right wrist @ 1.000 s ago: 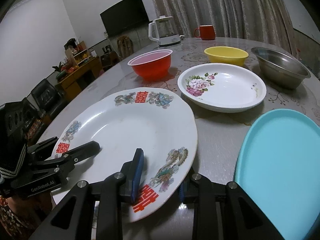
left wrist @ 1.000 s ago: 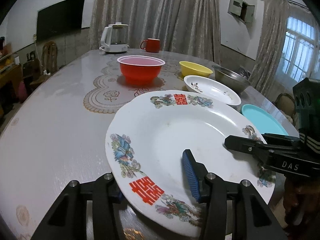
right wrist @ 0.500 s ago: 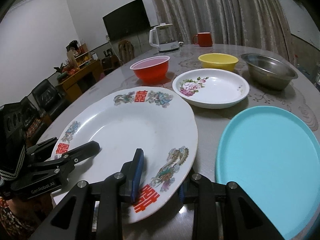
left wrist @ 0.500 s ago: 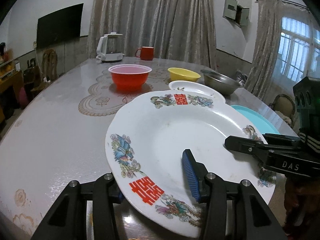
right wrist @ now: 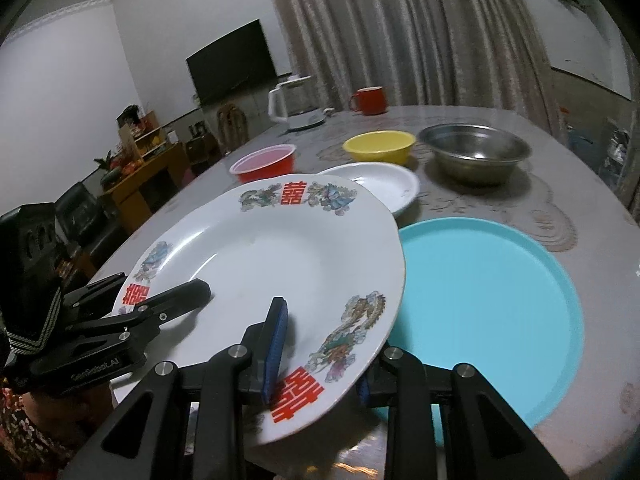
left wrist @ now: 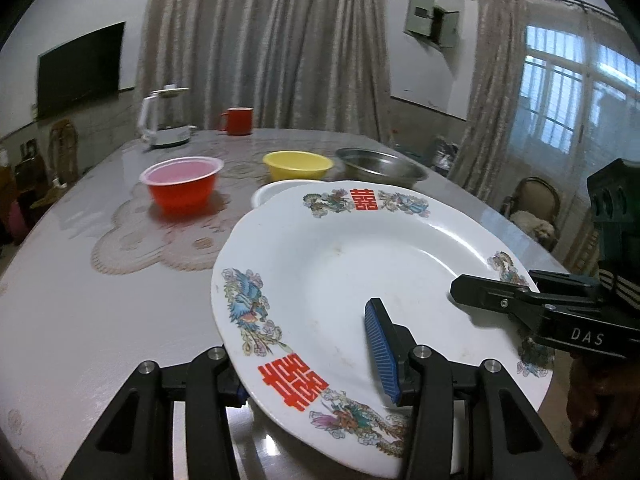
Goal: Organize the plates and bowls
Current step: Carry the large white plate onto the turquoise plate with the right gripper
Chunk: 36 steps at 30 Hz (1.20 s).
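A large white plate (left wrist: 360, 260) (right wrist: 260, 248) with red characters and dragon prints hangs tilted above the table, held from both sides. My left gripper (left wrist: 304, 364) is shut on its near rim, blue pad on top and the other finger underneath. My right gripper (right wrist: 320, 364) is shut on the opposite rim in the same way. In each view the other gripper shows across the plate: the right one (left wrist: 500, 300) and the left one (right wrist: 168, 304). The plate's edge overlaps a teal plate (right wrist: 480, 288) lying flat on the table.
Behind the held plate are a small white plate (right wrist: 376, 182), a red bowl (left wrist: 182, 188), a yellow bowl (left wrist: 298, 164) and a steel bowl (right wrist: 476, 152). A white kettle (left wrist: 166, 120) and a red mug (left wrist: 238, 120) stand at the table's far end. Chairs line the table's edges.
Both grippers have carried the large plate up and to the right. It now overlaps the teal plate and hides part of the small white plate. The grips are unchanged.
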Motion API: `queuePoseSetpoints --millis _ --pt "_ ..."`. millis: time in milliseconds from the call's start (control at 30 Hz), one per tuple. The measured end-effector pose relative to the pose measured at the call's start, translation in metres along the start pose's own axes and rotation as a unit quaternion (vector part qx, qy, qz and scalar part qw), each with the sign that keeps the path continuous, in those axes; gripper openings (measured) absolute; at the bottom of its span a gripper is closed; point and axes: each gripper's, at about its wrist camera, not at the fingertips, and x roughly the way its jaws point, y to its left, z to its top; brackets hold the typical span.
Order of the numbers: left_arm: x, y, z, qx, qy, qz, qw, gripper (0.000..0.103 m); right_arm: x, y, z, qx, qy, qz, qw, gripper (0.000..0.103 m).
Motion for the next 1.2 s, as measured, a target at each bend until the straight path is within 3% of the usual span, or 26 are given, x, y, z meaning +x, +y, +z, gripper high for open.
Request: queuePoseSetpoints --millis 733,1200 --pt "0.069 -0.09 0.028 0.043 0.052 -0.063 0.9957 0.05 -0.048 -0.092 -0.011 0.073 -0.017 -0.067 0.995 0.028" --pt "0.105 -0.1 0.026 0.052 0.102 -0.041 0.9926 0.051 -0.031 -0.125 -0.013 0.095 0.014 -0.086 0.992 0.028"
